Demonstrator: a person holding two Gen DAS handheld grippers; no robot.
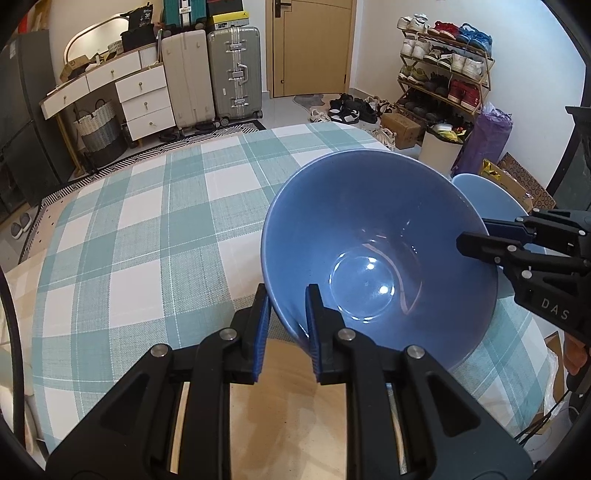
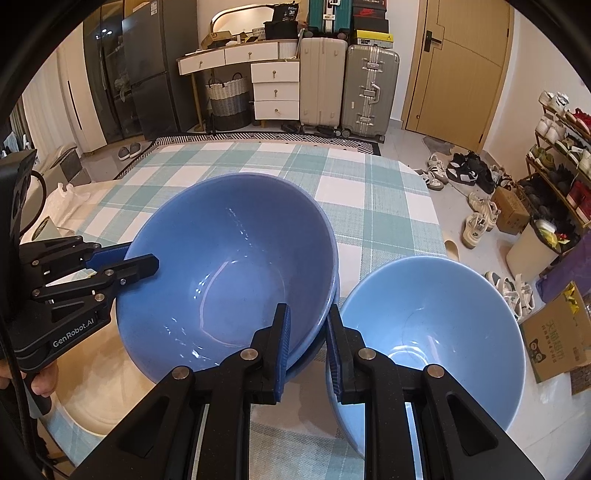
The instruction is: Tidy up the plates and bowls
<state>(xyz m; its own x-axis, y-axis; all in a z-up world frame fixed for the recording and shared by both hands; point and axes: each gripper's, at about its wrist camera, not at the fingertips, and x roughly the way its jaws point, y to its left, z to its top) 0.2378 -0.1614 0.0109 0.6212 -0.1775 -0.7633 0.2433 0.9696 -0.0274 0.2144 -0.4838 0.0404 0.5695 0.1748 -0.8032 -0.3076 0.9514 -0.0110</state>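
Left wrist view: light blue bowl (image 1: 476, 192) mostly hidden behind the dark blue bowl (image 1: 369, 236) at centre right, only a rim sliver shows. Right gripper (image 1: 480, 240) body cut off at the right edge. Print on the stacked boxes (image 1: 225, 14) at the top is too small to read.

Right wrist view: a second dark bowl (image 2: 314, 354) under the upper one (image 2: 229, 273), only its edge visible at lower centre. Light blue bowl (image 2: 443, 325) base hidden behind the gripper finger (image 2: 334, 354). Hand (image 2: 40, 380) at lower left cut off by the edge. Cardboard box (image 2: 554, 332) print at right illegible.
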